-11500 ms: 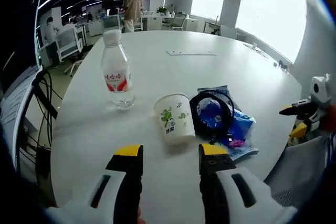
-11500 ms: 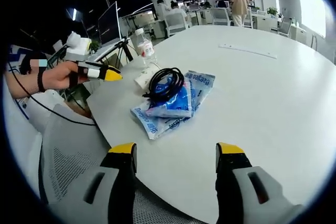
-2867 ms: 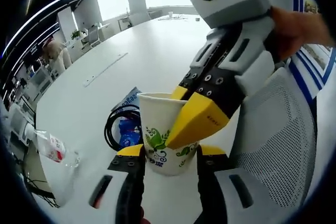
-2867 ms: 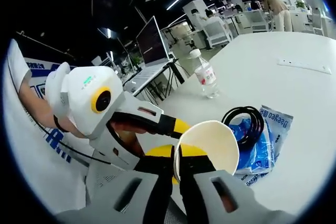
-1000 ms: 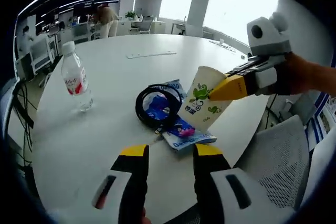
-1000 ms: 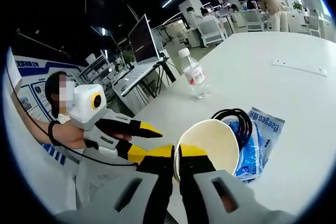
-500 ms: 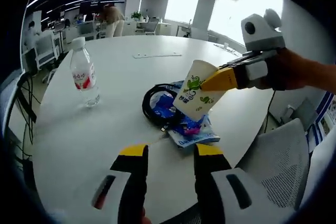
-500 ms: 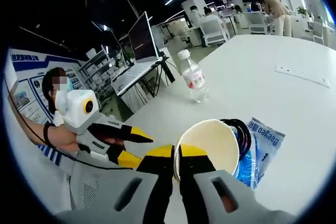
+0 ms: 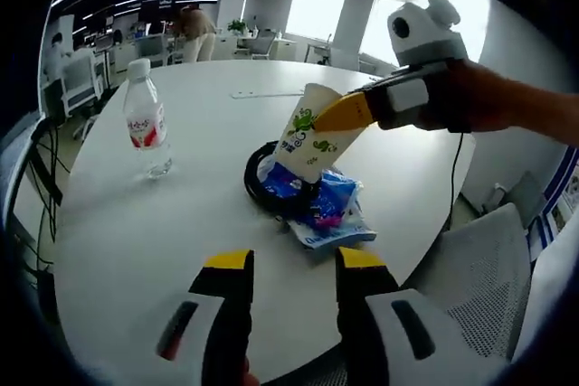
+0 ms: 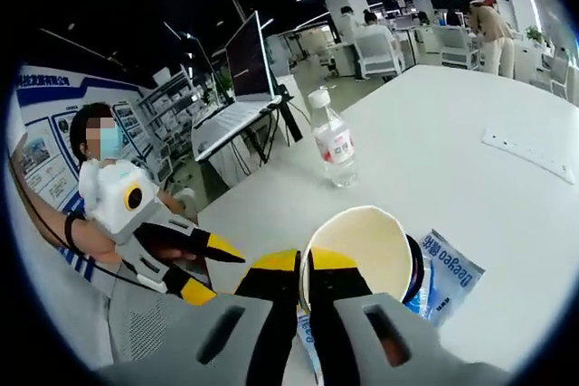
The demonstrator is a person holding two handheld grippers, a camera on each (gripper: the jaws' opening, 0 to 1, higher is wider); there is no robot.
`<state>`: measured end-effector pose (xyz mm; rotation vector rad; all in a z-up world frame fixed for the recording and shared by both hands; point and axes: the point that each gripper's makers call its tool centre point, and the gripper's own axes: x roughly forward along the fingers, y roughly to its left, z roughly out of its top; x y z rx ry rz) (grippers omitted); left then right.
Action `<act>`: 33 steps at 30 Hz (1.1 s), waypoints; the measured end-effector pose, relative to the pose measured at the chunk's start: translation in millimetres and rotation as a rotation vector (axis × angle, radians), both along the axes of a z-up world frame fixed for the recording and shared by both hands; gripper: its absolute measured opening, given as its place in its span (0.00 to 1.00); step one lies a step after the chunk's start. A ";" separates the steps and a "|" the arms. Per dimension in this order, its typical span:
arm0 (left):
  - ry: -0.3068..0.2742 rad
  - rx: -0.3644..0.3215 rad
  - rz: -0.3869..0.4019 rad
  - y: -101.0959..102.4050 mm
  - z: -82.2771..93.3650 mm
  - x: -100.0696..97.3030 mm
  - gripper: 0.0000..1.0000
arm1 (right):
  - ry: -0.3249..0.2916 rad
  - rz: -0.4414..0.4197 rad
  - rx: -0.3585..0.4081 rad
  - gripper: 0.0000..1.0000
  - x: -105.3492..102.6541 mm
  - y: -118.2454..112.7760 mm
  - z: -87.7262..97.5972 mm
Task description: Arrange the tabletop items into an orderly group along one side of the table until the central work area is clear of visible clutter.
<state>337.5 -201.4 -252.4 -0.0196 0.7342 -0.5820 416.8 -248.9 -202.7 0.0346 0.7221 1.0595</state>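
A white paper cup (image 9: 310, 136) with green print hangs tilted above the black cable coil (image 9: 269, 189) and the blue packets (image 9: 333, 216). My right gripper (image 10: 303, 270) is shut on the cup's (image 10: 359, 249) rim, one jaw inside and one outside. It enters the left gripper view from the right, held by a hand. A clear water bottle (image 9: 145, 120) with a red label stands upright to the left on the white round table (image 9: 136, 223). My left gripper (image 9: 292, 263) is open with nothing between its jaws, back at the near table edge.
A mesh chair (image 9: 488, 268) stands at the table's near right edge. In the right gripper view the bottle (image 10: 333, 147) stands beyond the cup, a blue packet (image 10: 450, 274) lies to its right, and the left gripper (image 10: 209, 270) is at the left. A white strip (image 10: 527, 155) lies far across the table.
My right gripper has carried the cup leftward and farther over the table, from beside the packets to above the cable coil. The left gripper stays open and hardly moves.
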 end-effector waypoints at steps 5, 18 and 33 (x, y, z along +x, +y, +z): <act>-0.002 -0.002 0.000 1.2 1.1 0.3 0.35 | -0.010 0.008 -0.011 0.00 9.7 2.3 1.5; 0.008 -0.012 0.004 2.2 1.3 1.2 0.35 | -0.047 0.082 -0.066 0.00 27.0 19.7 -1.5; 0.021 -0.023 0.043 18.1 2.7 1.7 0.35 | -0.121 0.210 -0.175 0.00 58.4 49.5 -10.5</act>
